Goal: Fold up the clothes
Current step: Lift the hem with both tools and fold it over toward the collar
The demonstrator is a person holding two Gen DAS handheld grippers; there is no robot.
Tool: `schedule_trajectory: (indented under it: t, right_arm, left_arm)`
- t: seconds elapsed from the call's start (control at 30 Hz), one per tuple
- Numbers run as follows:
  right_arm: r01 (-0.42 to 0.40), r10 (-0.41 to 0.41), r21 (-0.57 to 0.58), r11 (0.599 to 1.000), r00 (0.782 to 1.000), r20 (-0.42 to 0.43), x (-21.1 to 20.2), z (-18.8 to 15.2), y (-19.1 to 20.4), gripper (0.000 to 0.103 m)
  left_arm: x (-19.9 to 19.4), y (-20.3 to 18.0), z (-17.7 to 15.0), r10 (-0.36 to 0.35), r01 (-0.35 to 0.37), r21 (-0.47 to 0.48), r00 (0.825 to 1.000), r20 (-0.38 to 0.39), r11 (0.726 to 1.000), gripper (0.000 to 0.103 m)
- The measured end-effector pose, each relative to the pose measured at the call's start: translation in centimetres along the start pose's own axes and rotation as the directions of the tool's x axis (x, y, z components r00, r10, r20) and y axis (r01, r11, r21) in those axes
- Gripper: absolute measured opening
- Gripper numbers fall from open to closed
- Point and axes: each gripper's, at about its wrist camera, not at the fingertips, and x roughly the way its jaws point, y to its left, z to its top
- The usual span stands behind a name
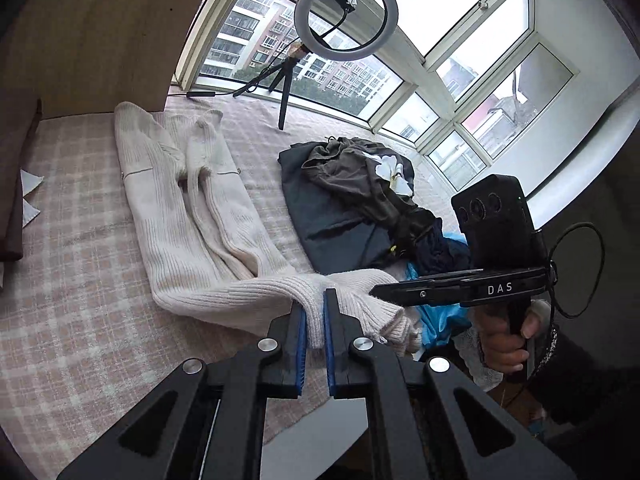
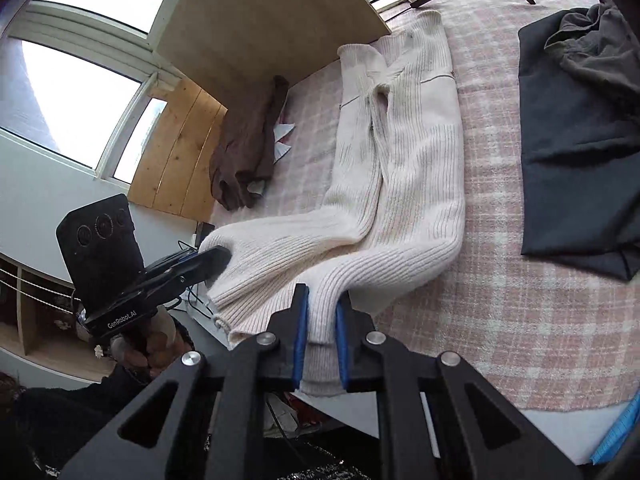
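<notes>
A cream ribbed knit sweater (image 1: pixel 192 232) lies lengthwise on the pink plaid bedspread (image 1: pixel 80 240), sleeves folded in along its middle. Its near hem is lifted off the bed. My left gripper (image 1: pixel 314 304) is shut on a bunched part of that hem, the knit pinched between the blue pads. In the right wrist view the sweater (image 2: pixel 400 184) runs away from me, and my right gripper (image 2: pixel 320 304) is shut on another part of the same hem. Both grippers hold the hem side by side, each with a hand on its handle.
A heap of dark clothes (image 1: pixel 352 200) lies on the bed right of the sweater, with blue fabric (image 1: pixel 440 320) near it. A ring light on a tripod (image 1: pixel 346 20) stands by the window. A brown garment (image 2: pixel 248 152) lies against the wooden headboard (image 2: pixel 260 20).
</notes>
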Motion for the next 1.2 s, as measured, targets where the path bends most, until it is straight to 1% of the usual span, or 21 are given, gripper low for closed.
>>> schedule_trajectory:
  t: [0.1, 0.17, 0.3, 0.43, 0.53, 0.6, 0.7, 0.77, 0.87, 0.9, 0.93, 0.97, 1.0, 1.03, 1.07, 1.1, 1.13, 1.17, 1.2]
  right_arm:
    - [0.008, -0.007, -0.031, 0.999, 0.999, 0.035, -0.8, 4.7, 1.3, 0.012]
    - [-0.006, 0.007, -0.009, 1.0, 0.999, 0.045, -1.1, 8.1, 0.8, 0.012]
    - [-0.042, 0.037, 0.112, 0.993, 0.998, 0.049, -0.2, 14.4, -2.3, 0.012]
    - [-0.029, 0.022, 0.189, 0.981, 0.999, 0.038, 2.9, 19.8, -5.9, 0.012]
    - [0.005, -0.007, 0.249, 0.969, 1.0, 0.006, 6.0, 23.1, -8.9, 0.012]
    - [0.02, -0.014, 0.298, 0.954, 1.0, -0.023, 8.3, 24.9, -11.3, 0.012]
    - [0.02, 0.009, 0.381, 0.924, 0.997, -0.073, 11.7, 26.6, -14.6, 0.012]
    - [0.02, 0.028, 0.401, 0.916, 0.993, -0.113, 13.6, 27.2, -16.0, 0.012]
    - [-0.033, 0.109, 0.465, 0.885, 0.984, -0.138, 14.2, 27.9, -17.3, 0.015]
    - [-0.053, 0.136, 0.479, 0.876, 0.981, -0.141, 13.8, 28.1, -17.4, 0.02]
    - [-0.082, 0.164, 0.489, 0.868, 0.978, -0.127, 13.2, 28.2, -17.6, 0.029]
    - [-0.127, 0.196, 0.49, 0.862, 0.976, -0.091, 12.2, 28.3, -17.6, 0.034]
    - [-0.174, 0.228, 0.486, 0.856, 0.972, -0.054, 11.2, 28.3, -17.6, 0.042]
    - [-0.221, 0.26, 0.471, 0.854, 0.966, -0.018, 10.0, 28.4, -17.5, 0.044]
    - [-0.256, 0.278, 0.437, 0.862, 0.961, 0.015, 8.9, 28.4, -17.2, 0.044]
    - [-0.254, 0.257, 0.373, 0.893, 0.966, 0.043, 7.8, 28.4, -16.6, 0.044]
    - [-0.208, 0.197, 0.29, 0.934, 0.978, 0.066, 6.7, 28.3, -15.8, 0.044]
    - [-0.138, 0.122, 0.204, 0.969, 0.989, 0.086, 6.0, 28.1, -14.9, 0.044]
    - [-0.045, 0.034, 0.124, 0.991, 0.995, 0.091, 5.9, 27.8, -14.0, 0.044]
  left_arm:
    - [0.1, 1.0, 3.8, 0.017, -0.017, -0.002, 0.999, 0.041, 1.0, 0.006]
    - [0.8, 2.3, 6.0, 0.03, -0.029, -0.031, 0.998, 0.056, 0.999, 0.006]
    - [2.6, 5.5, 10.1, 0.062, -0.054, -0.101, 0.995, 0.076, 0.993, 0.006]
    - [5.5, 9.9, 13.5, 0.103, -0.091, -0.174, 0.993, 0.064, 0.98, 0.006]
    - [8.5, 13.8, 15.0, 0.143, -0.131, -0.239, 0.989, 0.032, 0.962, 0.006]
    - [10.6, 16.6, 15.4, 0.163, -0.157, -0.275, 0.987, -0.003, 0.949, 0.006]
    - [13.5, 20.4, 15.8, 0.169, -0.178, -0.327, 0.984, -0.055, 0.928, 0.006]
    - [15.1, 22.6, 15.8, 0.158, -0.181, -0.362, 0.983, -0.093, 0.914, 0.007]
    - [16.2, 24.5, 15.7, 0.101, -0.147, -0.426, 0.987, -0.128, 0.893, 0.007]
    - [16.0, 24.6, 15.9, 0.083, -0.13, -0.436, 0.989, -0.126, 0.891, 0.007]
    - [15.6, 24.5, 16.1, 0.07, -0.115, -0.436, 0.99, -0.119, 0.893, 0.007]
    - [15.0, 24.2, 16.5, 0.065, -0.103, -0.423, 0.992, -0.105, 0.9, 0.01]
    - [14.4, 23.8, 16.9, 0.064, -0.096, -0.407, 0.994, -0.092, 0.909, 0.014]
    - [13.8, 23.3, 17.3, 0.075, -0.1, -0.383, 0.994, -0.078, 0.919, 0.016]
    - [12.9, 22.8, 17.6, 0.1, -0.114, -0.351, 0.993, -0.058, 0.929, 0.027]
    - [12.0, 22.3, 17.9, 0.138, -0.14, -0.307, 0.99, -0.028, 0.941, 0.039]
    - [11.2, 21.8, 18.0, 0.17, -0.164, -0.261, 0.985, -0.001, 0.951, 0.044]
    - [10.7, 21.3, 17.9, 0.196, -0.188, -0.217, 0.981, 0.014, 0.958, 0.053]
    - [10.6, 21.0, 17.6, 0.211, -0.205, -0.186, 0.977, 0.013, 0.961, 0.055]
